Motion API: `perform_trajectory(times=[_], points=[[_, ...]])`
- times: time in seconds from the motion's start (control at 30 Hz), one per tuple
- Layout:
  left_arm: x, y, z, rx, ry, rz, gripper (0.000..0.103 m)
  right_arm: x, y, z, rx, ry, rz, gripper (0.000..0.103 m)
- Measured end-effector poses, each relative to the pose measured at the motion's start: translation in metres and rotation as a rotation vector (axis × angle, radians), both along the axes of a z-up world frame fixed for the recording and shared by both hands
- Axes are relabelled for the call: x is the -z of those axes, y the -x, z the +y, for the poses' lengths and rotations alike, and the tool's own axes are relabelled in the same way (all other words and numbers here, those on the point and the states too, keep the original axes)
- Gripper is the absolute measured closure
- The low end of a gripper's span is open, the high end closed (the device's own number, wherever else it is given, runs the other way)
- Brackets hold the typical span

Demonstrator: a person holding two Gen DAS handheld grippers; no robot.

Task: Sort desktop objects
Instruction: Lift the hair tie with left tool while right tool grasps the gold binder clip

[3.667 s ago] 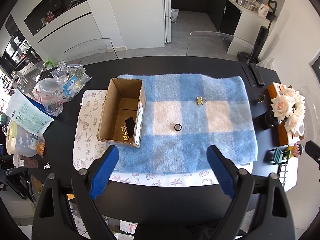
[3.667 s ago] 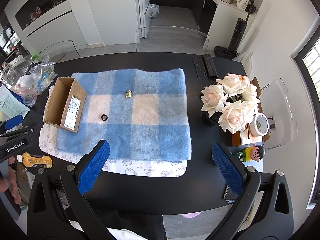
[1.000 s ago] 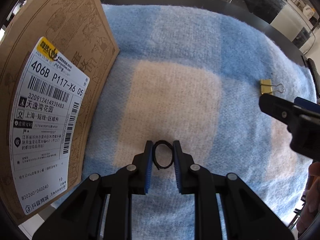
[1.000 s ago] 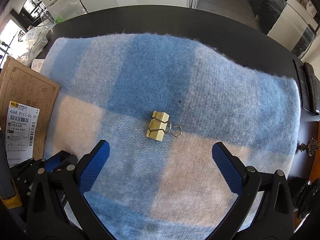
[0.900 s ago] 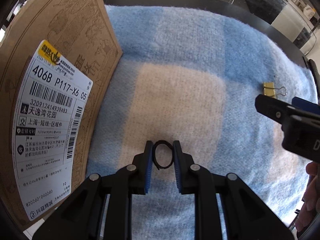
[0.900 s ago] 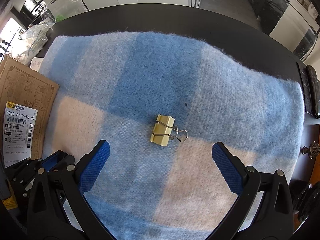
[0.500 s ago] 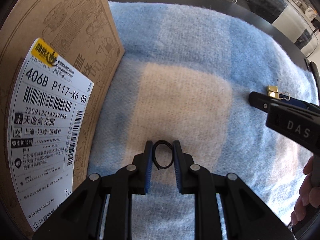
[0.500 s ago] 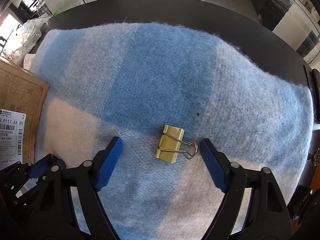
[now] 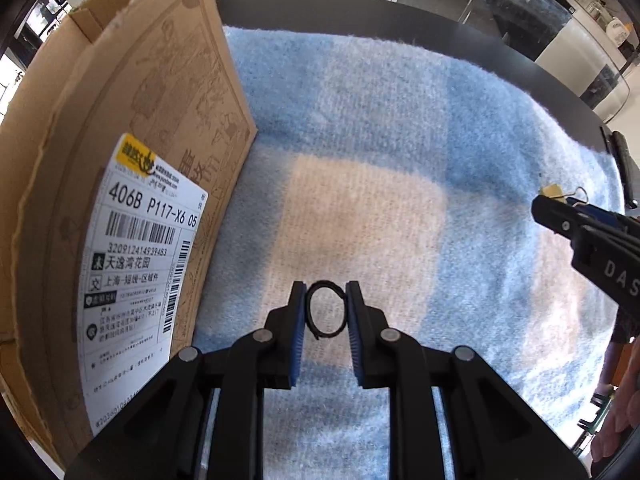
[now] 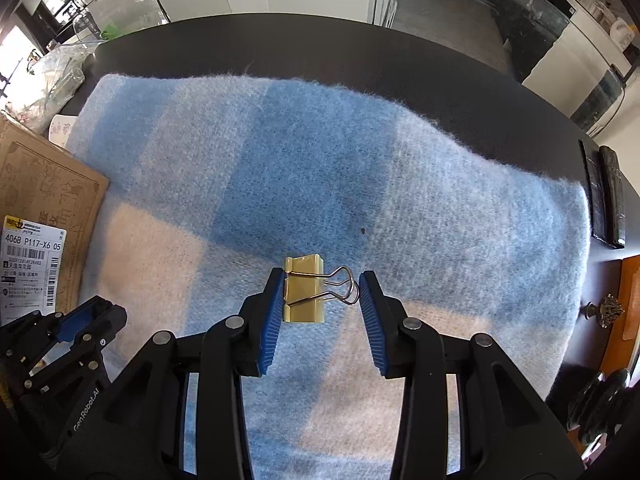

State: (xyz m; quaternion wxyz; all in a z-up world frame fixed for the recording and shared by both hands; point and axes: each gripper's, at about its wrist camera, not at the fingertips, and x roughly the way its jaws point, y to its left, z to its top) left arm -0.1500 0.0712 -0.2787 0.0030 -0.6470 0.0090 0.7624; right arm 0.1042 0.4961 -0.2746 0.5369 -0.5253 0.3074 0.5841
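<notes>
A thin black ring [image 9: 326, 282] stands upright between the pads of my left gripper [image 9: 325, 312], which is shut on it just above the blue-and-white checked blanket [image 9: 360, 140]. The open cardboard box [image 9: 120, 120] with a shipping label stands close on the left. In the right wrist view a gold binder clip [image 10: 304, 292] lies on the blanket [image 10: 320, 160] between the jaws of my right gripper [image 10: 322, 284]. These jaws are closing. The left pad is at the clip's body. The right pad is just clear of the wire handles. The right gripper [image 9: 560, 210] also shows at the left wrist view's right edge.
The black table [image 10: 320, 44] runs around the blanket. Two dark remotes [image 10: 608, 196] lie at the right edge, with a small brass ornament [image 10: 608, 310] and a dark vase [image 10: 600, 404] nearer. Clear plastic bags [image 10: 48, 76] sit at the far left. A hand [image 9: 624, 420] holds the right gripper.
My right gripper has come down over the binder clip and its jaws have narrowed from wide open to just around it. The left gripper keeps the ring and stays put.
</notes>
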Motion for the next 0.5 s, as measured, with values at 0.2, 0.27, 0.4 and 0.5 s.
perform_trajectory(times=[0.2,0.27,0.4,0.5], points=[[-0.034,-0.005,0.004,0.010,-0.017,0.035,0.084,-0.046,0.002,-0.019,0.025,-0.019,0.004,0.065],[-0.052,-0.016,0.011,0.018,-0.019,0.050,0.084,-0.074,-0.007,-0.027,0.035,-0.035,0.006,0.065],[-0.074,-0.027,0.010,0.037,-0.022,0.080,0.084,-0.127,-0.012,-0.048,0.054,-0.072,0.009,0.065],[-0.092,-0.017,0.010,0.053,-0.024,0.109,0.084,-0.152,-0.002,-0.065,0.061,-0.102,0.008,0.065]])
